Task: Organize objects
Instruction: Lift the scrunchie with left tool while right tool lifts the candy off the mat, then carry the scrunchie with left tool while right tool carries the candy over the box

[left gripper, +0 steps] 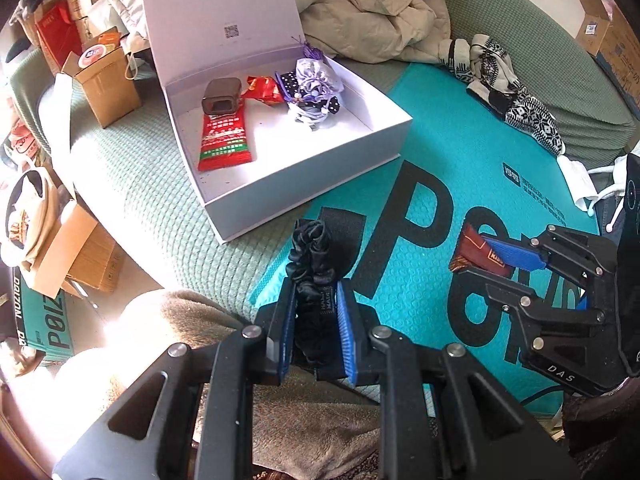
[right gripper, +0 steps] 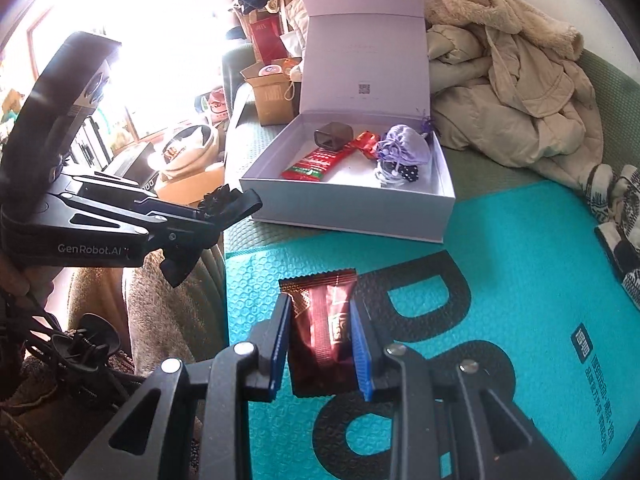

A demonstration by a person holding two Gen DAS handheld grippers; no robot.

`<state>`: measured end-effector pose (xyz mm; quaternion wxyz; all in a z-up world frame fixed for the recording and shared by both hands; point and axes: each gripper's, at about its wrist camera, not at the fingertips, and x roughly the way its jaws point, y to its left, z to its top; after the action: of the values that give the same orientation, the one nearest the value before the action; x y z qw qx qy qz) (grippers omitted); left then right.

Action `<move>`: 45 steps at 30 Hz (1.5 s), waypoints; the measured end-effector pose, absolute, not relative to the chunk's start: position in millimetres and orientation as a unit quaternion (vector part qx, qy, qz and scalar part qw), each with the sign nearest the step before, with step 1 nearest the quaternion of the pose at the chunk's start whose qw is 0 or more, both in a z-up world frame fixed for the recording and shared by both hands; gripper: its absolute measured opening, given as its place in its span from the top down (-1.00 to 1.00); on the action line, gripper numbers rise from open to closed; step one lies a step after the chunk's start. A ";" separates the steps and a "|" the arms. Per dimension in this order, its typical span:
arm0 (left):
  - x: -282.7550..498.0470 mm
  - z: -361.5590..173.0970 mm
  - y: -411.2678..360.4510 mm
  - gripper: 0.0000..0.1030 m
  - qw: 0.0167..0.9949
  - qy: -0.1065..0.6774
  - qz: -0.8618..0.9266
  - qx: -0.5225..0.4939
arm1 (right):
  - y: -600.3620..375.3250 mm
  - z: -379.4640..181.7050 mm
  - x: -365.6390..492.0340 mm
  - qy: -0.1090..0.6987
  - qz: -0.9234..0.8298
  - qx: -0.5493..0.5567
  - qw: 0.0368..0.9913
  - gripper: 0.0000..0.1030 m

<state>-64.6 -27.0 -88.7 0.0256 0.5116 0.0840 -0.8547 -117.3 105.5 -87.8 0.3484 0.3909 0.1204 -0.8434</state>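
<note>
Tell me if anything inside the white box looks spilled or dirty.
Yes. Dark specks, like crumbs, dot the white box floor near the long red packet, mostly toward its front corner. What they are is unclear.

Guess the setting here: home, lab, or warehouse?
Most likely a lived-in home room, on a green-covered sofa or bed. Cues: a heap of beige coats, patterned socks, and cardboard boxes piled near a bright window.

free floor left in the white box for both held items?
Yes. The white box has bare floor along its near wall and right of the red packet. Crowded at the back: brown case, lilac pouch.
</note>
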 end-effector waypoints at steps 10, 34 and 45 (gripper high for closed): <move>-28.6 -71.4 -42.2 0.64 0.041 0.097 -0.866 0.489 | 90.2 -69.3 -101.0 0.135 -0.851 0.365 0.353 0.46; -35.5 -58.6 -89.7 0.64 0.049 0.111 -0.863 0.490 | 41.3 -59.5 -143.4 0.103 -0.848 0.366 0.370 0.46; -87.3 -60.4 -122.3 0.64 0.044 0.113 -0.862 0.491 | 27.0 -56.3 -194.5 0.104 -0.854 0.365 0.356 0.46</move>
<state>-87.3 -122.3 -60.4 0.0444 0.4914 0.1127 -0.8625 -194.5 27.0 -56.3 0.3556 0.3650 0.1039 -0.8541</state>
